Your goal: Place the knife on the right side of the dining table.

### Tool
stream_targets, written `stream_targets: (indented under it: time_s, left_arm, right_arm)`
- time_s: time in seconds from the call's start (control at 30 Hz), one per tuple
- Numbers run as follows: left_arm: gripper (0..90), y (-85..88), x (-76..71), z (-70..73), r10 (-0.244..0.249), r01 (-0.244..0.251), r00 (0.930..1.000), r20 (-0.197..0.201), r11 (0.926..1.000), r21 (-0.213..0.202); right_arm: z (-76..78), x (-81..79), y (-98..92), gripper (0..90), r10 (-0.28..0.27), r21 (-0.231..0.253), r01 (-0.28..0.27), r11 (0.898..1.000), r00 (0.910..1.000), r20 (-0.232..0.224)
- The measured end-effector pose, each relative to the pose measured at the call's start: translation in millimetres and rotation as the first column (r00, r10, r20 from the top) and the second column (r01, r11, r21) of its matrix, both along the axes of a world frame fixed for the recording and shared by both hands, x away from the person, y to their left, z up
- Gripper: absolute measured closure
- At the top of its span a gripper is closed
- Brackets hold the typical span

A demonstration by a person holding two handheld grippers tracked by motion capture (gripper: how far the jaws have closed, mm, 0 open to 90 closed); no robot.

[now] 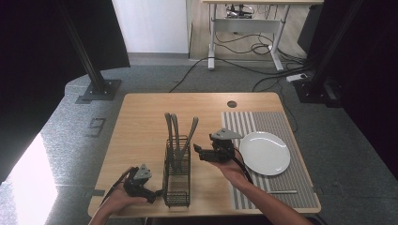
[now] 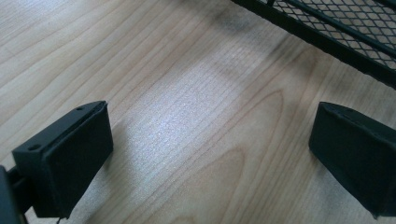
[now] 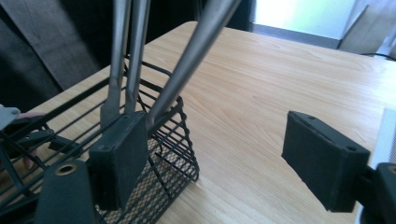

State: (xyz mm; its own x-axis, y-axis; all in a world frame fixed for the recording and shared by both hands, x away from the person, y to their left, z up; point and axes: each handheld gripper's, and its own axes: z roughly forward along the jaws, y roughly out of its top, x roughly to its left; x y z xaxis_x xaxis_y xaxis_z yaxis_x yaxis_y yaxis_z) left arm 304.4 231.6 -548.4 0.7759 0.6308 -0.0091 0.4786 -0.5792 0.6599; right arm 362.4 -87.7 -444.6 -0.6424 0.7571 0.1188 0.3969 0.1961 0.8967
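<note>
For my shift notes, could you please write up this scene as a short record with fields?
Surface: light wooden table
Rack: black wire mesh caddy, upright, left of centre
Contents: three grey metal utensil handles leaning out of its far end
Setting: round white plate on grey striped placemat, at right
Left gripper: fingers open over bare wood beside caddy
Right gripper: fingers open, nothing between them, near the handles

utensil handles (image 3: 201, 32) cut off at top edge, wire basket (image 2: 336, 28) mostly out of frame
</note>
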Motion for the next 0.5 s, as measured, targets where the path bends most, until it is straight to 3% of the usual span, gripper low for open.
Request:
stream_targets:
  time_s: [0.5]
  left_arm:
    - [0.0, 0.0, -0.3, 0.0, 0.001, -0.001, 1.0, -0.001, 1.0, 0.001]
  right_arm:
    - [8.6, 24.1, 18.6, 35.4, 0.049, 0.053, -0.049, 0.997, 0.9987, 0.013]
